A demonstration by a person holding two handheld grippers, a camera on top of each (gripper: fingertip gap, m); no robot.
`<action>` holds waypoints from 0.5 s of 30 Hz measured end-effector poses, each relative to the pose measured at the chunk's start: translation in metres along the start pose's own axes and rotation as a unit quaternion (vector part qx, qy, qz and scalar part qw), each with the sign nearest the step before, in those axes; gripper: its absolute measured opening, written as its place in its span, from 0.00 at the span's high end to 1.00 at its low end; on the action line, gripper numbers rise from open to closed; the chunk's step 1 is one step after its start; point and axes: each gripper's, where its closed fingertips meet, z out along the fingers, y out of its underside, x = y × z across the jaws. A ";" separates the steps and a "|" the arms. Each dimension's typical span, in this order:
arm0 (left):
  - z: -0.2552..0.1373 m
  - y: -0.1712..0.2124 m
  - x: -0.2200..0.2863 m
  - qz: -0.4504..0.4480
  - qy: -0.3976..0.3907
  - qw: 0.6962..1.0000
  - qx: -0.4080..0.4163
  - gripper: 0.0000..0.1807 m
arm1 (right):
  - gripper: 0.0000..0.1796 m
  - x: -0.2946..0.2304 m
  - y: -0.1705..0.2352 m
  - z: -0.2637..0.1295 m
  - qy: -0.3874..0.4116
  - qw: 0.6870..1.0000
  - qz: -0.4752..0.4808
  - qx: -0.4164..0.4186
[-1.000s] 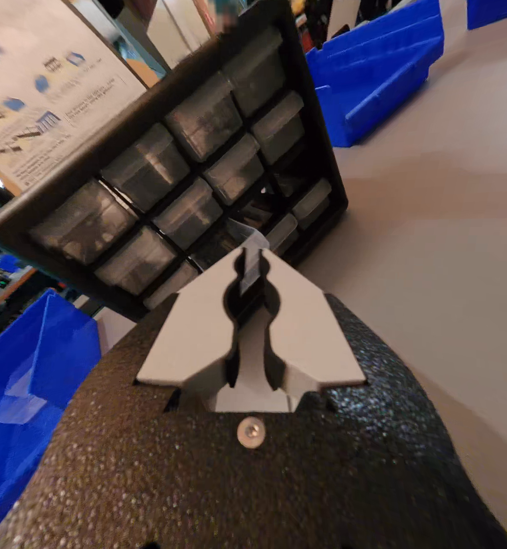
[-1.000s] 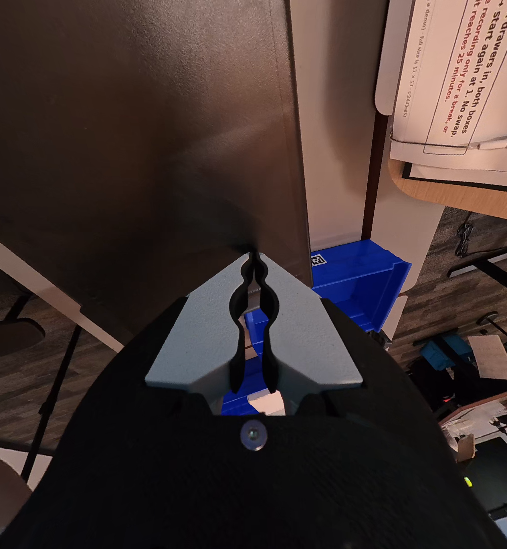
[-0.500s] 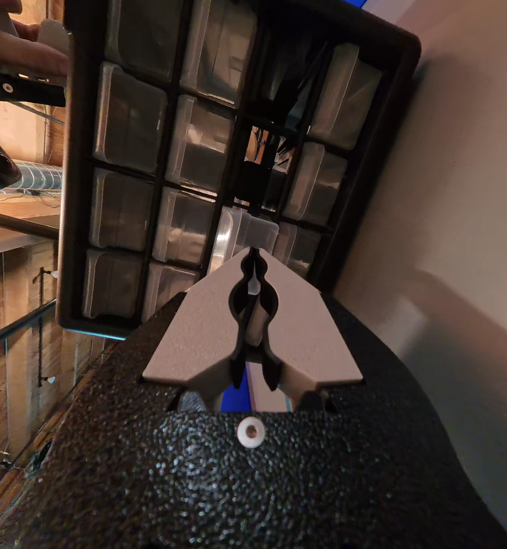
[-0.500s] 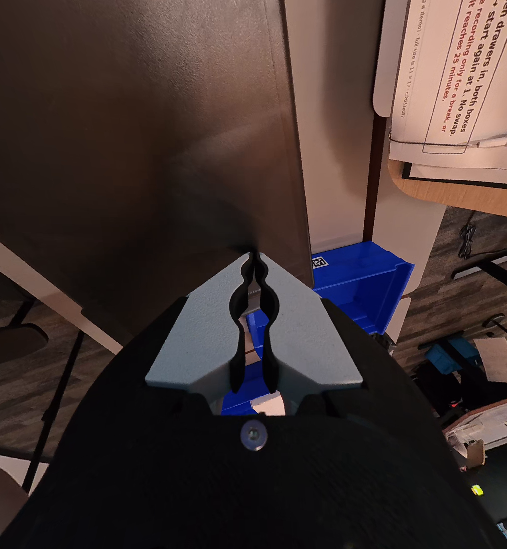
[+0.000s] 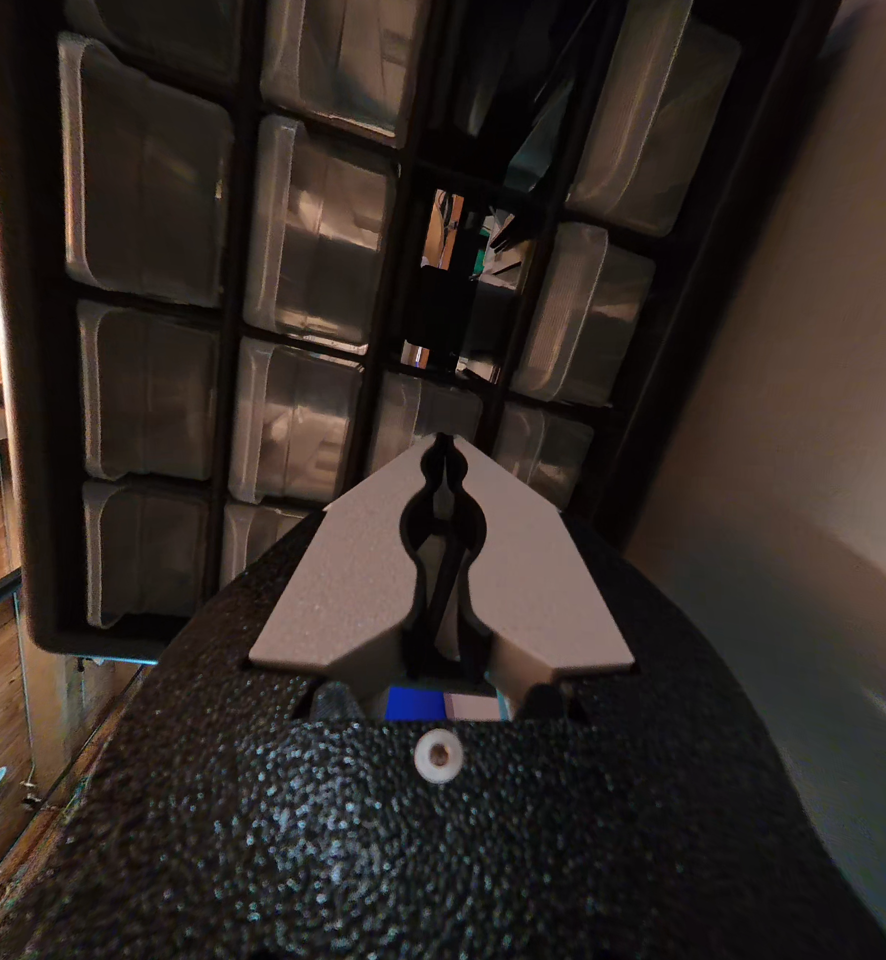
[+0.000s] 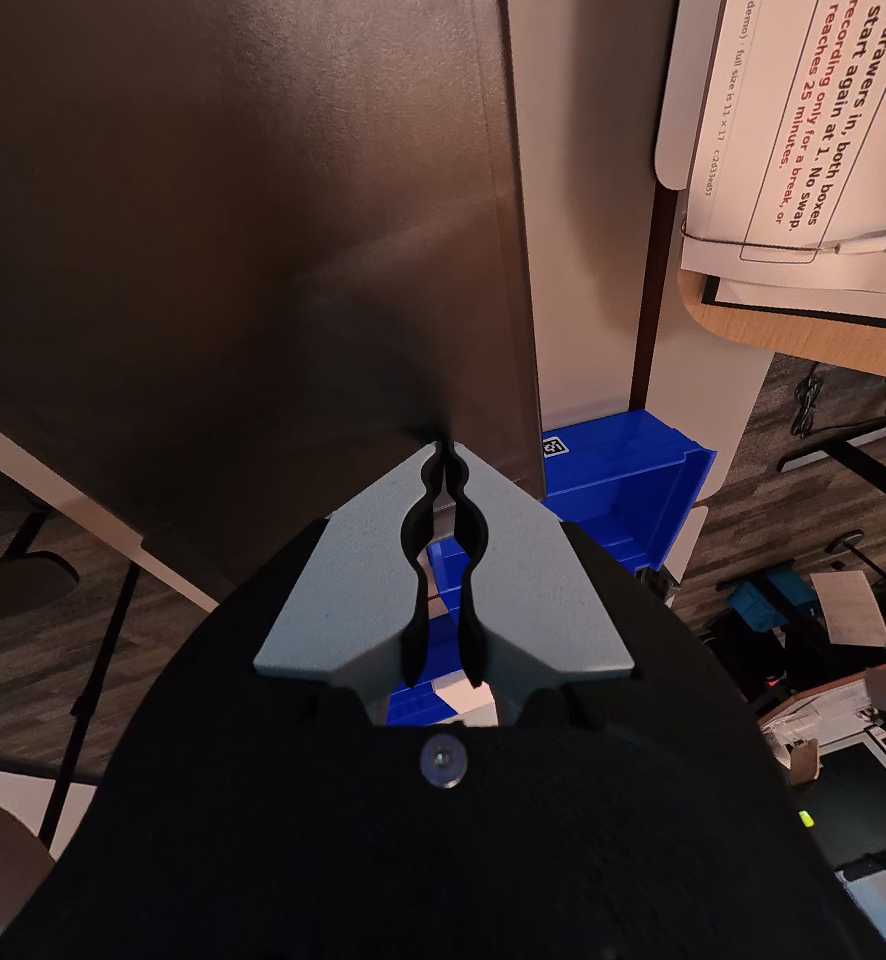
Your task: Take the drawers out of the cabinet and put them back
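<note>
The black cabinet point(image 5: 25, 363) fills the left wrist view, tilted, with several clear plastic drawers point(image 5: 300, 239) in its slots. One slot point(image 5: 461, 270) in the third column is empty and the room shows through it. My left gripper point(image 5: 443, 441) is shut on the front handle of a clear drawer point(image 5: 420, 415) that sits in the slot just below the empty one. In the right wrist view the cabinet's plain black outer wall point(image 6: 223, 234) fills the upper left. My right gripper point(image 6: 443, 447) is shut on that wall's lower edge.
The pale tabletop point(image 5: 794, 363) lies to the right of the cabinet. A blue bin point(image 6: 623, 483) stands beyond the cabinet in the right wrist view. A printed sheet on a board point(image 6: 794, 130) is at the top right. Floor and clutter lie below.
My left gripper has swung round to face the cabinet and moved closer, and the clear drawer it holds has gone into its slot. My right gripper has barely moved.
</note>
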 end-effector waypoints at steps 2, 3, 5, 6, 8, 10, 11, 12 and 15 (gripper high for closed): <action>0.000 -0.001 0.001 -0.001 0.000 1.000 0.000 1.00 | 1.00 0.000 0.000 0.000 -0.002 1.000 0.001 0.000; 0.000 -0.001 0.001 -0.004 0.001 1.000 0.000 1.00 | 1.00 0.000 0.000 0.000 -0.003 1.000 0.000 0.000; -0.001 -0.001 0.002 -0.012 0.003 1.000 0.002 1.00 | 1.00 0.000 0.000 0.000 -0.005 1.000 0.002 0.000; -0.004 -0.003 0.002 -0.016 0.005 1.000 0.007 1.00 | 1.00 0.000 0.000 0.000 -0.005 1.000 0.002 0.000; -0.017 -0.011 0.000 -0.035 0.015 0.999 0.030 1.00 | 1.00 0.000 0.000 0.000 -0.006 1.000 0.000 -0.001; -0.039 -0.020 -0.011 -0.093 0.029 0.993 0.065 1.00 | 1.00 0.000 0.000 0.000 -0.005 1.000 -0.003 0.000; -0.050 -0.021 -0.021 -0.134 0.037 0.987 0.079 1.00 | 1.00 0.000 0.000 0.000 -0.007 1.000 -0.004 0.001; -0.059 -0.018 -0.034 -0.173 0.041 0.980 0.089 1.00 | 1.00 0.000 0.000 0.000 -0.010 1.000 -0.003 0.004; -0.070 0.017 -0.088 -0.270 0.025 0.959 0.080 1.00 | 1.00 0.000 0.000 0.000 -0.016 1.000 -0.001 0.012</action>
